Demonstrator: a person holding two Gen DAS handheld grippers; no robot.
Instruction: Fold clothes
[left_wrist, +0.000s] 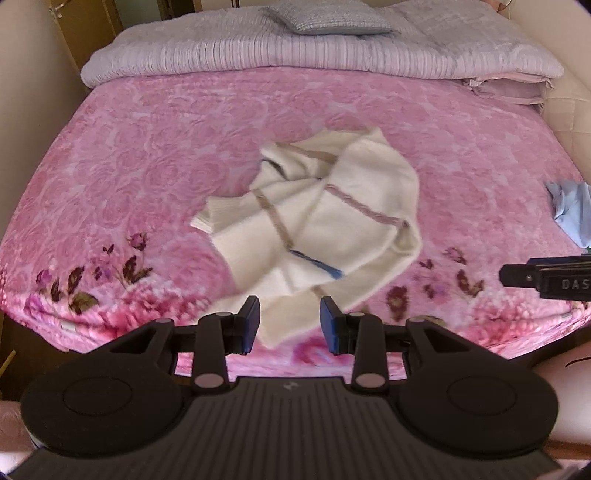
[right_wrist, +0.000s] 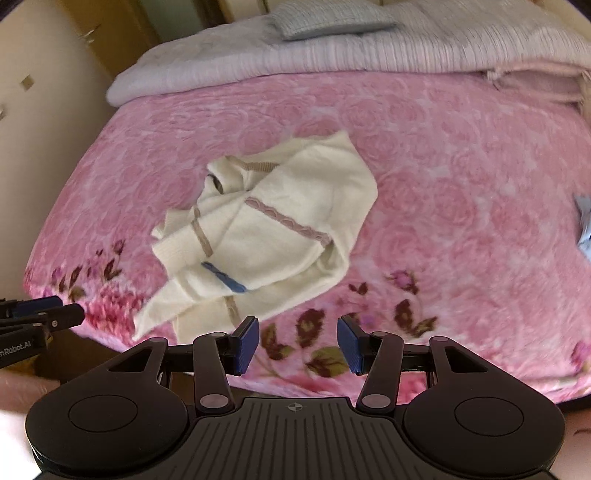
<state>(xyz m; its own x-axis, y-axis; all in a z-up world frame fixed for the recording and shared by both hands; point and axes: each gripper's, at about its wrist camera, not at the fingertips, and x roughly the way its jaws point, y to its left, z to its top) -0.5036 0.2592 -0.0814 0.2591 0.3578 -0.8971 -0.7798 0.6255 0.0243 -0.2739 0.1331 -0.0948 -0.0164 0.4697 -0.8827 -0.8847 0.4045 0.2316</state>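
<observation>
cream sweater lying crumpled on the pink bed

a cream sweater (left_wrist: 317, 225) with tan, mauve and blue stripes is being shown crumpled at the centre of the left wrist frame, on a pink rose-patterned blanket (left_wrist: 129, 177). the left gripper (left_wrist: 290, 325) is being held at the lower centre, its fingers spread apart over the garment's near edge. in the right wrist frame, the right gripper (right_wrist: 297, 345) is being held apart too, empty, over the blanket's flower border. a light blue cloth (left_wrist: 570, 210) is being seen at the right edge. a grey pillow (left_wrist: 328, 18) is lying at the top.
</observation>
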